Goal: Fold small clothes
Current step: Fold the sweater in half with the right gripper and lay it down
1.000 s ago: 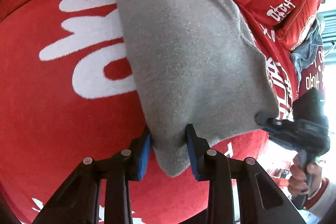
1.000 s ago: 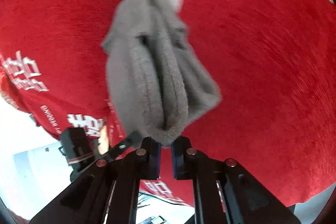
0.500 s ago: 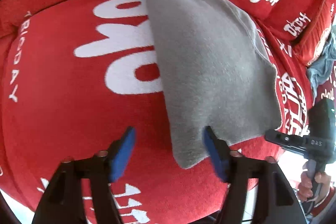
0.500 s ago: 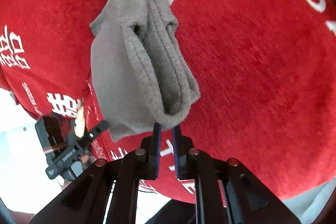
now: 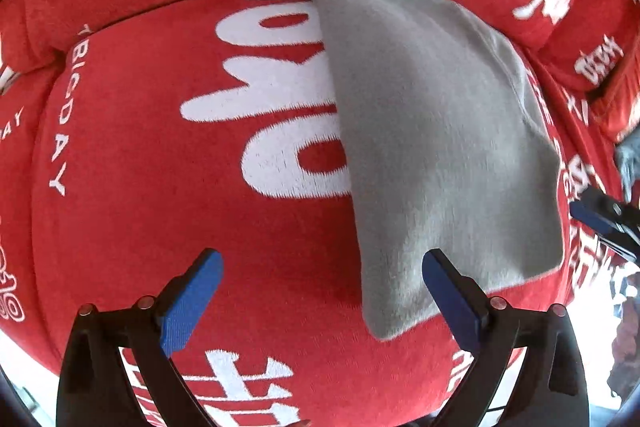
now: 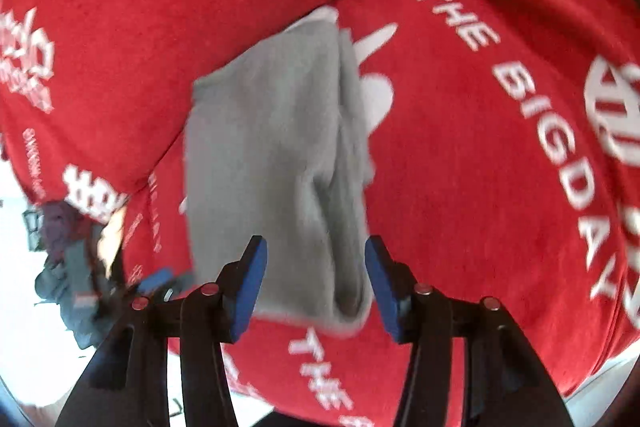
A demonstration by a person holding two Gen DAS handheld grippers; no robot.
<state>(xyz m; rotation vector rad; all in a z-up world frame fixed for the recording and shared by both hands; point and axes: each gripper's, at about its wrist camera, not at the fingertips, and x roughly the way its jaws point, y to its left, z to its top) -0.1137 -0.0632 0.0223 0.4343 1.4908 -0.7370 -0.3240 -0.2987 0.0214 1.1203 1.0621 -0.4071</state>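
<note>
I see the folded grey knit garment (image 5: 436,131) lying flat on the red plush cushion with white lettering (image 5: 168,155), its far corner up against the cushion's back seam. My left gripper (image 5: 320,303) hangs over the garment's near corner, jaws opening wide and touching nothing. My right gripper (image 6: 316,283) hangs over the garment's layered edge, jaws opening, cloth below but clear of the pads.

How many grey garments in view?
2. A folded grey garment lies on the red cushion, released by both hand-held grippers. A second greyish garment shows at the left view's far right edge; more may be hidden.
</note>
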